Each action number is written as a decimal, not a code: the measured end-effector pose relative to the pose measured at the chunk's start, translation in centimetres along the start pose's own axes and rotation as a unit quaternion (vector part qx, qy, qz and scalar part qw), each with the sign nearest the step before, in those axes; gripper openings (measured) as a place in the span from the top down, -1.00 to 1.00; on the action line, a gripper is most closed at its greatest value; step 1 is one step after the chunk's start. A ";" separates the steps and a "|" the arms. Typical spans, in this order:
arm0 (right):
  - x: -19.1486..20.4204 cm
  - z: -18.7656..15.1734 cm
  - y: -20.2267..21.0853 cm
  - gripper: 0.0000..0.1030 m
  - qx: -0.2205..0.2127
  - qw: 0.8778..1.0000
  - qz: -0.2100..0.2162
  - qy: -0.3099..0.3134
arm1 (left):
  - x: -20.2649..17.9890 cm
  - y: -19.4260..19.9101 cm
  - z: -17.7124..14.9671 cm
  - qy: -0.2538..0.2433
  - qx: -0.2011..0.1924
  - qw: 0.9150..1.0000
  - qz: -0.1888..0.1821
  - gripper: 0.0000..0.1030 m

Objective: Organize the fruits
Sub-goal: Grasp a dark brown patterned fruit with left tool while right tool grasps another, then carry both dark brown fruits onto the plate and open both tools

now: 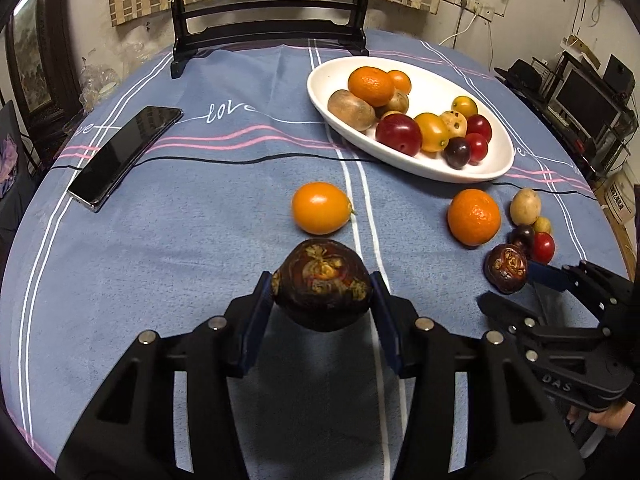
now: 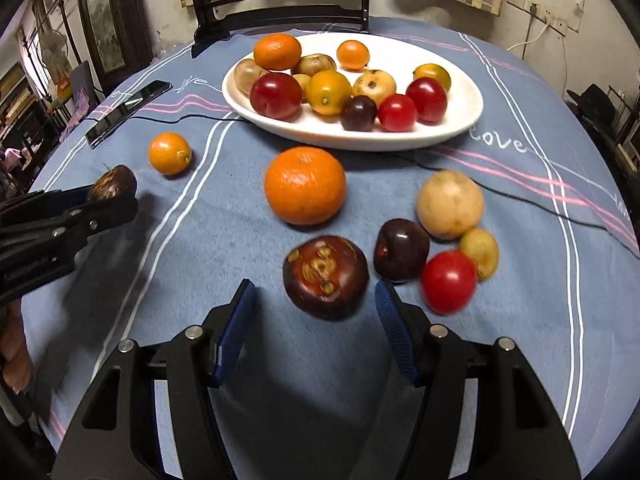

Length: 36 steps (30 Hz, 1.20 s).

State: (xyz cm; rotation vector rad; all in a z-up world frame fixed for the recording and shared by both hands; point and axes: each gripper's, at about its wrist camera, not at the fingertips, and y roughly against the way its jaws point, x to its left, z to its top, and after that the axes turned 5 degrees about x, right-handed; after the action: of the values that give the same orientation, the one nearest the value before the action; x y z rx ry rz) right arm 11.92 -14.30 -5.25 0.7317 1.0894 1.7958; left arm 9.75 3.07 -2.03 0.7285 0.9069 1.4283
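Note:
My left gripper (image 1: 322, 286) is shut on a dark brown water chestnut (image 1: 322, 284), held just above the blue cloth; it also shows in the right wrist view (image 2: 113, 184). My right gripper (image 2: 316, 308) is open, its fingers on either side of a second dark water chestnut (image 2: 326, 276) lying on the cloth, not touching it; this one also shows in the left wrist view (image 1: 506, 268). A white oval dish (image 2: 460, 120) holds several fruits. Loose on the cloth are a mandarin (image 2: 305, 186), a small orange (image 2: 170, 153), a pale round fruit (image 2: 450, 204), a dark plum (image 2: 401, 255) and a red tomato (image 2: 449, 282).
A black phone (image 1: 124, 156) lies at the left of the table. A dark wooden stand (image 1: 268, 28) is at the far edge. A thin black cable (image 2: 520, 200) runs across the cloth near the dish. A small yellow fruit (image 2: 480, 252) sits by the tomato.

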 end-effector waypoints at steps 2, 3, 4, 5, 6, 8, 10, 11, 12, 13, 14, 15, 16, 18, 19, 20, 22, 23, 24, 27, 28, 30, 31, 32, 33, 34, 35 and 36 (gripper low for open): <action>0.5 0.2 -0.3 -0.16 -0.005 1.000 -0.012 0.008 | -0.1 0.0 -0.1 -0.001 0.002 1.000 -0.001 0.05; 0.6 0.2 -0.3 -0.12 -0.009 1.000 -0.019 0.011 | -0.1 0.0 -0.1 -0.002 0.002 1.000 -0.001 0.05; 0.5 0.0 -0.2 0.05 -0.013 1.000 -0.020 0.011 | -0.1 0.1 -0.2 -0.003 0.002 1.000 -0.002 0.05; 0.4 0.0 -0.1 0.15 -0.014 1.000 -0.012 0.010 | -0.2 0.2 -0.3 -0.005 0.000 1.000 -0.003 0.05; 0.1 -0.1 0.1 0.15 -0.011 1.000 -0.002 0.005 | -0.3 0.2 -0.3 -0.006 -0.001 1.000 -0.002 0.05; -0.2 -0.2 0.4 0.16 -0.010 1.000 0.008 0.001 | -0.4 0.5 -0.3 -0.006 -0.002 1.000 0.000 0.05; -0.7 -0.6 0.9 0.16 -0.015 1.000 0.026 -0.008 | -0.4 0.8 -0.4 -0.006 -0.006 1.000 0.000 0.05; -1.0 -0.9 1.3 0.16 -0.018 0.999 0.034 -0.012 | -0.5 1.0 -0.4 -0.007 -0.007 1.000 0.000 0.05; -1.2 -1.1 1.7 0.16 -0.020 0.999 0.039 -0.015 | -0.7 1.2 -0.4 -0.008 -0.009 1.000 0.000 0.05; -1.4 -1.3 2.1 0.16 -0.024 0.999 0.043 -0.019 | -0.8 1.3 -0.4 -0.010 -0.009 1.000 0.000 0.05; -1.7 -1.4 2.5 0.15 -0.028 0.998 0.045 -0.021 | -0.9 1.5 -0.4 -0.012 -0.010 1.000 -0.001 0.05; -2.0 -1.5 2.9 0.16 -0.033 0.998 0.045 -0.023 | -1.1 1.7 -0.4 -0.013 -0.011 1.000 -0.002 0.05; -2.2 -1.6 3.3 0.16 -0.037 0.998 0.044 -0.025 | -1.2 2.0 -0.4 -0.015 -0.013 1.000 -0.002 0.05; -2.9 -1.8 4.3 0.16 -0.049 0.997 0.045 -0.031 | -1.5 2.6 -0.4 -0.018 -0.020 1.000 -0.002 0.05; -3.2 -1.8 4.8 0.15 -0.054 0.997 0.047 -0.034 | -1.6 2.7 -0.4 -0.019 -0.022 1.000 -0.002 0.05; -3.5 -1.9 5.2 0.15 -0.060 0.996 0.049 -0.036 | -1.8 3.0 -0.4 -0.022 -0.024 0.999 -0.003 0.05; -4.1 -1.8 6.2 0.16 -0.073 0.995 0.054 -0.042 | -2.2 3.4 -0.2 -0.029 -0.028 0.999 -0.004 0.05; -4.4 -1.6 6.6 0.16 -0.080 0.994 0.055 -0.044 | -2.4 3.7 0.0 -0.034 -0.031 0.999 -0.004 0.05; -4.5 -1.4 6.9 0.15 -0.086 0.994 0.055 -0.046 | -2.6 3.9 0.2 -0.037 -0.034 0.999 -0.004 0.05; -5.2 -0.7 7.8 0.15 -0.102 0.992 0.053 -0.053 | -3.2 4.6 1.4 -0.044 -0.047 0.998 -0.016 0.05; -5.5 -0.3 8.2 0.15 -0.108 0.991 0.052 -0.055 | -3.3 4.7 1.8 -0.044 -0.050 0.997 -0.023 0.05; -5.7 0.3 8.6 0.15 -0.120 0.990 0.051 -0.055 | -3.7 4.9 2.9 -0.047 -0.056 0.997 -0.036 0.05; -5.8 0.6 8.9 0.15 -0.125 0.989 0.050 -0.054 | -3.9 5.0 3.4 -0.050 -0.060 0.996 -0.038 0.05; -5.9 1.0 9.1 0.15 -0.129 0.989 0.050 -0.053 | -4.3 5.1 4.1 -0.056 -0.067 0.995 -0.041 0.05; -6.0 1.5 9.3 0.15 -0.134 0.988 0.049 -0.052 | -4.6 5.1 4.6 -0.059 -0.071 0.995 -0.042 0.04; -6.1 2.1 9.4 0.15 -0.139 0.988 0.047 -0.051 | -4.9 5.0 5.2 -0.062 -0.074 0.994 -0.043 0.04; -6.2 2.5 9.4 0.15 -0.141 0.988 0.046 -0.051 | -5.3 4.9 6.0 -0.065 -0.076 0.994 -0.044 0.04; -6.4 3.2 9.4 0.15 -0.144 0.987 0.045 -0.049 | -5.6 4.7 6.6 -0.066 -0.076 0.994 -0.046 0.04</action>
State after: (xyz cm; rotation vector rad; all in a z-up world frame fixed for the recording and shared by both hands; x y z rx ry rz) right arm 13.71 -20.91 4.39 0.6931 0.7210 1.9209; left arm 13.50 -1.62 5.74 0.6494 0.7123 1.3356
